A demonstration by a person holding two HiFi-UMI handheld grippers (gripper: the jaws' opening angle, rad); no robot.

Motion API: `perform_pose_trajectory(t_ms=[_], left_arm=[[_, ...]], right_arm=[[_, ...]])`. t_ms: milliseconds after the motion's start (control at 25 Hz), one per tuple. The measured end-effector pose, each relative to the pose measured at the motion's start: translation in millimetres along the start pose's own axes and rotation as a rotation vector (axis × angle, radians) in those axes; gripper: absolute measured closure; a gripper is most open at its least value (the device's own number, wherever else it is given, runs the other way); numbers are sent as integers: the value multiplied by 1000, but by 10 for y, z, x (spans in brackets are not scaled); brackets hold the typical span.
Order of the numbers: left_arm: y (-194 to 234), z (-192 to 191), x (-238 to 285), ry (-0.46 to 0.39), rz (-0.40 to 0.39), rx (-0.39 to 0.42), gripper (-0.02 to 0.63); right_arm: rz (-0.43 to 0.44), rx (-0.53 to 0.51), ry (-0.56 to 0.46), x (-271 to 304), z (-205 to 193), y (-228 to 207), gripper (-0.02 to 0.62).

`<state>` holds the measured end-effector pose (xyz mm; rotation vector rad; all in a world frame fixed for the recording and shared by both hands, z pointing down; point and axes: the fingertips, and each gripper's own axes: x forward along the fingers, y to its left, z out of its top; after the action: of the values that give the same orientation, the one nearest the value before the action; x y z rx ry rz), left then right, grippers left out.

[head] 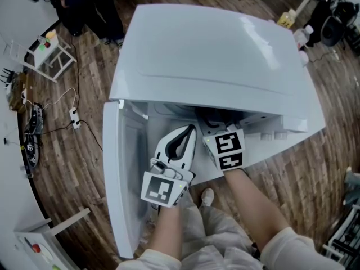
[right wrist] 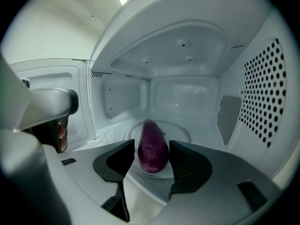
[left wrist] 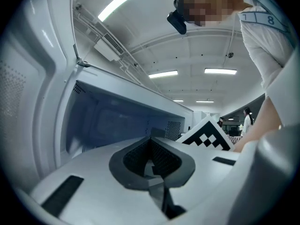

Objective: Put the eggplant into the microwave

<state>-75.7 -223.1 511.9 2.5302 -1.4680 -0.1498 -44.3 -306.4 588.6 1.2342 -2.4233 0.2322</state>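
A white microwave (head: 214, 55) fills the head view from above, its door (head: 121, 173) swung open to the left. The purple eggplant (right wrist: 152, 149) lies on the glass turntable (right wrist: 185, 134) inside the cavity. My right gripper (right wrist: 152, 146) reaches into the cavity with a jaw on each side of the eggplant; a thin gap shows at the left pad, so it is open. From above, only its marker cube (head: 228, 148) shows; the jaws are hidden under the microwave's top. My left gripper (head: 190, 131) is at the door opening, shut with nothing in it (left wrist: 151, 142).
The perforated right wall (right wrist: 269, 93) and back wall bound the cavity. On the wood floor to the left are a power strip with cables (head: 73, 117) and a small white stand (head: 48, 52). A person (head: 84, 4) stands at the top left. Bottles (head: 287, 18) sit at the top right.
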Motion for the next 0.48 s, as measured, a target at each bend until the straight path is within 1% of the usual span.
perform_pose_trajectory(t_ms=[160,480], left_arm=[[72,46,40,-31,13,7,604],[75,44,52,-44,12,12,604]], right_arm=[[6,2,-31,-41,7,14,337],[31,-21,-99,-204,140,64,334]])
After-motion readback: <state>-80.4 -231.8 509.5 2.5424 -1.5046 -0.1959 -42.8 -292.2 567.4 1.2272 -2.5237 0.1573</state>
